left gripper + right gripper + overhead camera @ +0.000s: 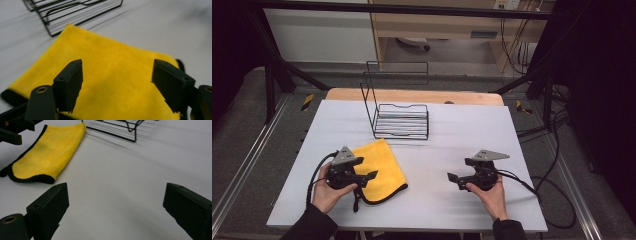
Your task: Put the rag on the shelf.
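Our left gripper (116,85) hovers with jaws spread over the folded yellow microfibre cloth with black trim (110,75). Our right gripper (115,212), jaws also spread, faces bare white tabletop (120,175), the cloth well apart.

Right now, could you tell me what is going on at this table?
A person sits at the white table with a two-jaw gripper in each hand. The left gripper hovers open over a folded yellow cloth, its jaws spread above the fabric without gripping it. The right gripper is also open, over bare table and holding nothing. A black wire rack stands behind the cloth, with nothing in it.
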Motion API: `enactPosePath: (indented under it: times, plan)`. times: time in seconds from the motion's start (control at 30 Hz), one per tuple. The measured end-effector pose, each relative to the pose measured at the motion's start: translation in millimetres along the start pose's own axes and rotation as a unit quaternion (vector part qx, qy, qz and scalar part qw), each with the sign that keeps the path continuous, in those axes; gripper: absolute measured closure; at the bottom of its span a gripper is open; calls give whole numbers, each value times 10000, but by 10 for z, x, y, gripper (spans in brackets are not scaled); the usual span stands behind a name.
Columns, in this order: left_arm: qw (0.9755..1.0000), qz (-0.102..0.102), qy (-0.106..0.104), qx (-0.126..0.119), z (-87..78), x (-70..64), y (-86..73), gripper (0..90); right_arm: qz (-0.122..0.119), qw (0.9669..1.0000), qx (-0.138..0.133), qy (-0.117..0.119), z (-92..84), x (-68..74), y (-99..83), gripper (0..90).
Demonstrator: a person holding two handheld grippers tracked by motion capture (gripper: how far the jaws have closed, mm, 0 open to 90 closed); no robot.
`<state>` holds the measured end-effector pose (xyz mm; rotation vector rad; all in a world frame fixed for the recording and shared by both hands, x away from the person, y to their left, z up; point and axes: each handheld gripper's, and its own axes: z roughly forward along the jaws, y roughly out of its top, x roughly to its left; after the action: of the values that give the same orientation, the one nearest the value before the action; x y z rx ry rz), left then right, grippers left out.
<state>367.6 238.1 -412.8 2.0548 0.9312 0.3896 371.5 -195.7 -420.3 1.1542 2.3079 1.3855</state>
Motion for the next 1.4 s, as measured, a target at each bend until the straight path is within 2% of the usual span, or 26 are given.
enactPosePath:
  times: [0.1,0.23,0.3,0.33,0.37,0.4,0.43,0.47,0.5,0.57,0.63,0.67,0.77,0.93,1.07,1.17,1.33,1.4]
  plan:
    - [9998,-183,60,-3,-88,123,-99,181,-95,9998,84,118,161,162,84,91]
    - [9994,-313,133,-27,-162,219,-202,158,-251,9992,201,253,413,400,203,115]
    - [9994,-324,151,-24,-183,249,-234,148,-308,9984,342,324,557,517,256,139]
    - [9993,-349,150,-37,-189,260,-248,141,-412,9971,500,407,704,616,294,182]
    - [9992,-360,146,-33,-197,271,-258,141,-412,9971,500,407,704,616,294,182]
    - [9992,-375,147,-49,-201,279,-267,135,-440,9964,576,429,775,660,310,208]
    - [9991,-384,148,-57,-206,287,-273,126,-510,9953,661,498,907,730,327,308]
    - [9992,-378,147,-53,-212,296,-279,126,-510,9953,661,498,907,730,327,308]
    - [9991,-379,150,-67,-216,303,-284,126,-496,9946,739,541,1036,772,329,371]
    - [9990,-406,169,-103,-227,320,-291,126,-489,9940,804,562,1094,785,326,396]
    - [9987,-447,189,-130,-238,344,-301,126,-450,9932,871,624,1191,803,309,452]
    - [9986,-460,211,-147,-242,357,-307,126,-334,9931,870,711,1255,808,291,495]
    - [9982,-498,243,-214,-250,393,-324,126,-330,9927,909,717,1294,824,278,530]
    - [9973,-617,301,-264,-255,459,-358,126,-395,9913,996,766,1330,881,273,639]
    - [9967,-701,322,-267,-261,495,-379,126,-223,9901,1058,893,1357,894,250,738]
    - [9964,-733,318,-265,-260,508,-384,126,-104,9896,1090,931,1348,900,258,854]
    - [9960,-789,309,-271,-270,521,-393,126,-16,9916,1057,751,1287,928,263,884]
    - [9959,-811,298,-282,-274,520,-396,127,41,9923,1058,645,1205,953,268,885]
